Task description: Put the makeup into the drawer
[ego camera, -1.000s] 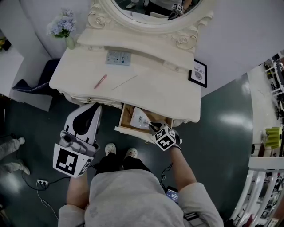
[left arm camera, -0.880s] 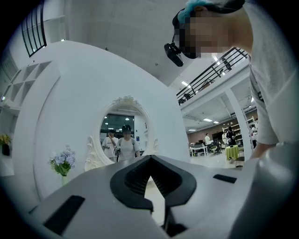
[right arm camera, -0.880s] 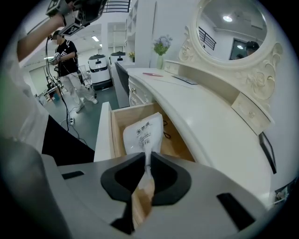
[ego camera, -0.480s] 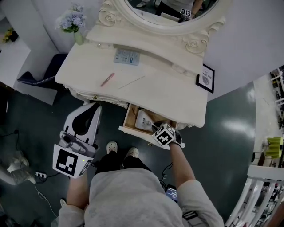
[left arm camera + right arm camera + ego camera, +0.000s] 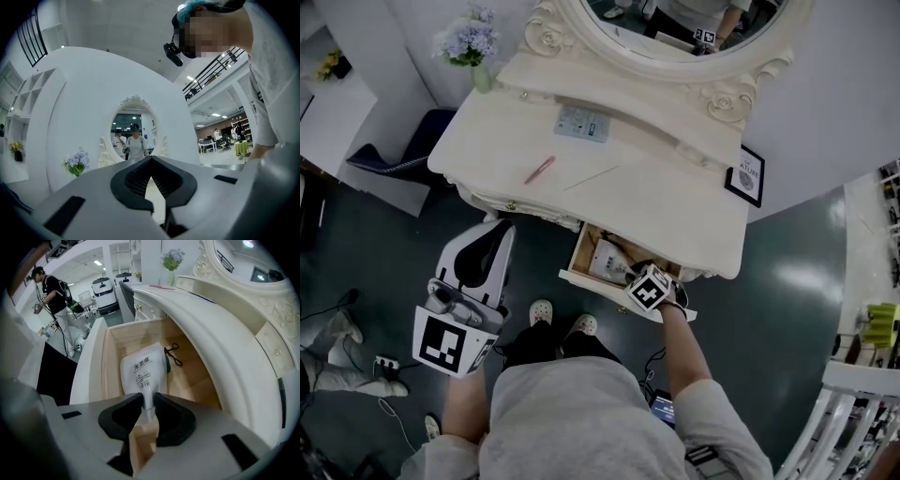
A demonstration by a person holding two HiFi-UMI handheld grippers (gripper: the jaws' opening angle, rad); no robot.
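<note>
A white makeup tube (image 5: 142, 372) with black print lies in the open wooden drawer (image 5: 110, 348) of the cream dressing table (image 5: 675, 211). My right gripper (image 5: 147, 401) points steeply down over the drawer's front. Its jaws have just been opening; the tube's narrow end still sits between the pads, which stand slightly apart from it. In the head view the tube (image 5: 606, 258) shows beside the right gripper (image 5: 630, 274). My left gripper (image 5: 490, 228) hangs level left of the drawer (image 5: 578, 255), away from it. Its jaws (image 5: 151, 161) meet at the tips with nothing between them.
A pink stick (image 5: 539, 170), a thin rod (image 5: 591, 178) and a pale flat card (image 5: 583, 123) lie on the tabletop. A framed picture (image 5: 746, 175) stands at its right end, flowers (image 5: 469, 42) at the left. A black wire item (image 5: 173, 354) lies in the drawer.
My right gripper has sunk toward the drawer with the tube, which now lies deeper inside. The left gripper has hardly shifted. The head view has drifted, so the table sits further right.
</note>
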